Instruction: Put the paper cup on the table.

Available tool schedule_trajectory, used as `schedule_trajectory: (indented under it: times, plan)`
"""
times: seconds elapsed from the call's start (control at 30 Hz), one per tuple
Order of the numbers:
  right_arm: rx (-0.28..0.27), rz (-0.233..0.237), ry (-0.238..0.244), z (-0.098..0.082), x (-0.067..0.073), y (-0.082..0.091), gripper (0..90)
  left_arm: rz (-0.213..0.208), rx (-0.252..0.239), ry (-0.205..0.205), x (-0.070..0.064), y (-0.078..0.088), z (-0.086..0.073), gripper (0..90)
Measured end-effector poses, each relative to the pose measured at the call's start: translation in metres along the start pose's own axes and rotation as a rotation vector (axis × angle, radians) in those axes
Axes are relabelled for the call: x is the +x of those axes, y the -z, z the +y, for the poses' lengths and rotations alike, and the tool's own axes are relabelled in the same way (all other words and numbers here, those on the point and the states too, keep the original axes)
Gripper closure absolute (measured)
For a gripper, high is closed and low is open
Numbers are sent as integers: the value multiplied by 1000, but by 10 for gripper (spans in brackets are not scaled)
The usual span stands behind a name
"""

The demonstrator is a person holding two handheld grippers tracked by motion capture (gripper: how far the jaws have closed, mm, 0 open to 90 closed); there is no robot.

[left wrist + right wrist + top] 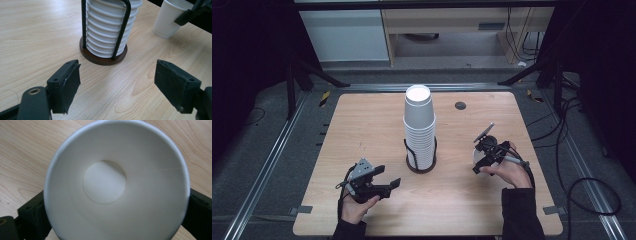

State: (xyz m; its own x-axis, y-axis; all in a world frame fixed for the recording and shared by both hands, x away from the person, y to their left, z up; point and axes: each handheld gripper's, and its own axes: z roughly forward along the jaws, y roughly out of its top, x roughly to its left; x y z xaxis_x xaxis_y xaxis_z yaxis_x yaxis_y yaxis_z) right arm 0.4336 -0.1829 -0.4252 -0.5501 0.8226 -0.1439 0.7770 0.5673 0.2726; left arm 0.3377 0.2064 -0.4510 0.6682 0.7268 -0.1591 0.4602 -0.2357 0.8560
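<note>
From the high view, the cup stack [419, 127] sat mid-table [362, 125] in its black wire holder [420, 162]. My left gripper [388, 186] hovered near-left of the stack, fingers spread, nothing in them. My right gripper [480, 159] was off to the stack's right, and the single cup [475, 155] was mostly hidden behind it, just a white sliver.

Left gripper view: my pads [68, 85] stood wide apart, the holder's brown base [103, 58] just ahead, stack top cut off. The lone cup [167, 21] stood right of the stack.

Right gripper view: looked straight down into the cup [115, 182], my fingers [32, 216] pinching its sides, mostly hidden by the rim.
</note>
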Motion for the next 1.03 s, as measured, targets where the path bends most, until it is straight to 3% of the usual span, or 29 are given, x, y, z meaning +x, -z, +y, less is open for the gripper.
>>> schedule_trajectory:
  times: [0.17, 0.47, 0.57, 0.77, 0.8, 0.83, 1.03]
  plan:
    - [-41, 8, -4, -1, 0, 4, 6, -1, 1, 1, 0, 0, 0, 196]
    - [-181, -8, -10, -3, 2, 21, 6, 1, -4, 5, 1, 1, 0, 192]
    - [-294, -23, -9, -9, 4, 31, 6, 9, -12, 11, 1, 2, 0, 190]
    - [-453, -67, -72, -27, 7, 44, 7, 29, -26, 18, 2, 4, -1, 187]
    - [-453, -67, -72, -27, 7, 44, 7, 29, -26, 18, 2, 4, -1, 186]
    - [-501, -87, -125, -35, 7, 45, 11, 36, -29, 24, 3, 5, -1, 184]
    - [-554, -85, -178, -53, 8, 43, 11, 71, -36, 36, 7, 7, -5, 182]
